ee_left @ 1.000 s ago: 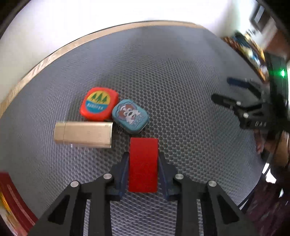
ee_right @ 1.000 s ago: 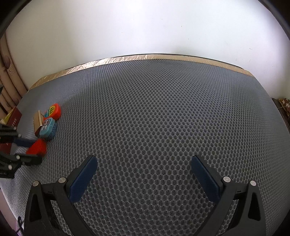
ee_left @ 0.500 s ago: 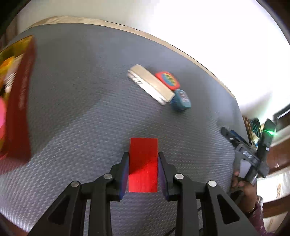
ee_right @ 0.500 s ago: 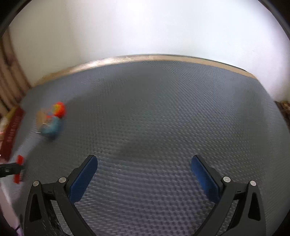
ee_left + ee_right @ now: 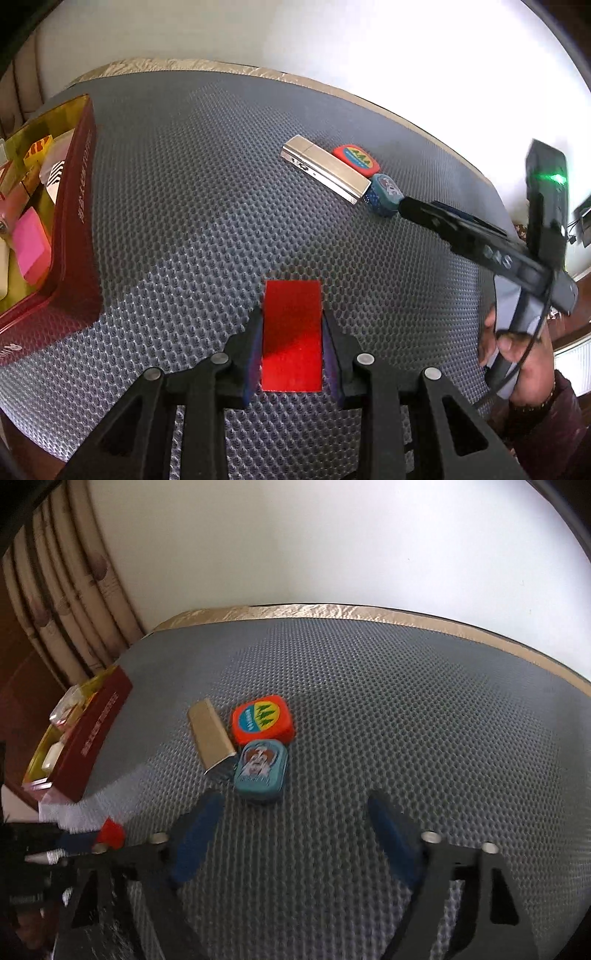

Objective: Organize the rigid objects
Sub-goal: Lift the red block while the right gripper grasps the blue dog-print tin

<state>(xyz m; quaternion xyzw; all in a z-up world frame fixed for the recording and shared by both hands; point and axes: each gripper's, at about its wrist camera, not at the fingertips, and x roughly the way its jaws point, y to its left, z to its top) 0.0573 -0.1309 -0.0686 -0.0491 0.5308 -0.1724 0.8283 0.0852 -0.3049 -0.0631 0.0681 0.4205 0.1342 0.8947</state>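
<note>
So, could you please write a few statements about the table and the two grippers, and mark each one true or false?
1. The left gripper is shut on a red block. True.
2. The blue tin sits inside the red box. False: it lies on the mat, beside the gold case.
3. The right gripper holds nothing. True.
4. The orange tin lies apart from the others. False: it sits right beside the blue tin and gold case.

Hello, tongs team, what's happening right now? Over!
Left tongs shut on red block. Right tongs open, just been closing, nothing between them, near blue tin. Gold case and orange tin touch beside it.
</note>
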